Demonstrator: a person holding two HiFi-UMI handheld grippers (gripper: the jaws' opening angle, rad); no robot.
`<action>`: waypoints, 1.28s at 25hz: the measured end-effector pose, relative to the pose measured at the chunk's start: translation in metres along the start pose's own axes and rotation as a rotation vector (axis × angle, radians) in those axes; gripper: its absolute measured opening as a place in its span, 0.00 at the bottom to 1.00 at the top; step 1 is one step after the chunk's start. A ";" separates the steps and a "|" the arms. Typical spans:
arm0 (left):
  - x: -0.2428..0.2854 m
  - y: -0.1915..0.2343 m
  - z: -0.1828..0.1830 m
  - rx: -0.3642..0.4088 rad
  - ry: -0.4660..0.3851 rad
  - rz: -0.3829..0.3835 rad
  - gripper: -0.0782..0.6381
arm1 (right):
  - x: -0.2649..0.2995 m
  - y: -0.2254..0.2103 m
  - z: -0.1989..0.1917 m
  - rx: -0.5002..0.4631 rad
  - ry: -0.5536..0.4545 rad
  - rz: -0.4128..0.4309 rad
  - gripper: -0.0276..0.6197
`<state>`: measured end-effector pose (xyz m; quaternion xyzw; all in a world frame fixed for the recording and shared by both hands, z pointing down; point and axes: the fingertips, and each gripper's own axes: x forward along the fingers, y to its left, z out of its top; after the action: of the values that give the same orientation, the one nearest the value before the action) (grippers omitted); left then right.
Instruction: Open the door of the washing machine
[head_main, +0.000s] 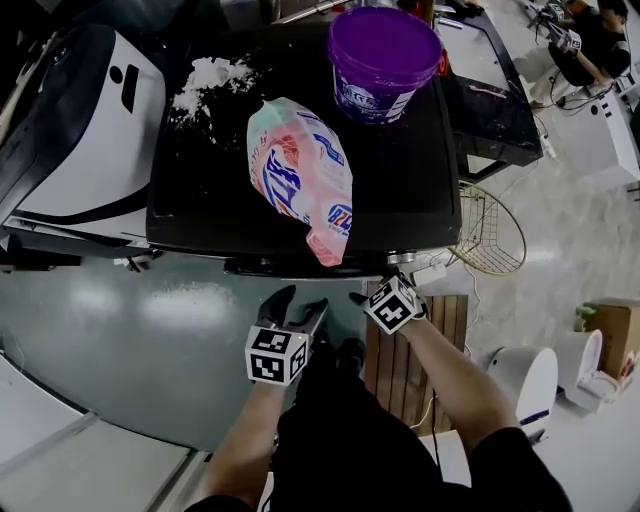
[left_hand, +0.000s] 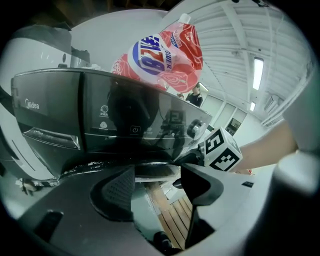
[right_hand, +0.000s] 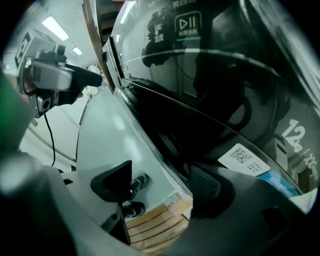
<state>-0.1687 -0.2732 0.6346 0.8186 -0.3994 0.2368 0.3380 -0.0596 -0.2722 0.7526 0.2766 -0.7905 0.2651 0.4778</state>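
Note:
The black washing machine (head_main: 300, 215) is seen from above in the head view; its front door is hidden there below the top's front edge. Both grippers are low in front of it. My left gripper (head_main: 297, 312) is open with nothing between its fingers, pointing up at the dark control panel (left_hand: 115, 120). My right gripper (head_main: 372, 297) is close against the dark round door (right_hand: 215, 115). The door's rim (right_hand: 150, 130) runs down between the jaws: the right finger (right_hand: 205, 185) lies by the door and the left finger (right_hand: 116, 181) stands clear over the floor.
On the machine's top lie a pink detergent bag (head_main: 300, 175), a purple bucket (head_main: 383, 60) and spilled white powder (head_main: 205, 85). A wooden pallet (head_main: 400, 350) lies on the floor under my right arm. A wire basket (head_main: 490, 235) stands to the right, a white appliance (head_main: 70, 130) to the left.

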 end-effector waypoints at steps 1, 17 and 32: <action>0.000 0.003 -0.002 -0.002 0.003 0.004 0.53 | 0.003 -0.002 -0.002 -0.012 0.008 -0.007 0.60; -0.014 0.025 -0.034 0.012 0.048 0.029 0.52 | 0.007 -0.028 -0.011 -0.396 0.081 -0.183 0.22; -0.054 0.030 -0.066 -0.007 0.049 0.083 0.52 | 0.007 0.112 -0.085 -0.342 -0.037 0.074 0.20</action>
<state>-0.2317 -0.2111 0.6539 0.7941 -0.4257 0.2691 0.3402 -0.0880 -0.1365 0.7756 0.1670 -0.8423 0.1391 0.4933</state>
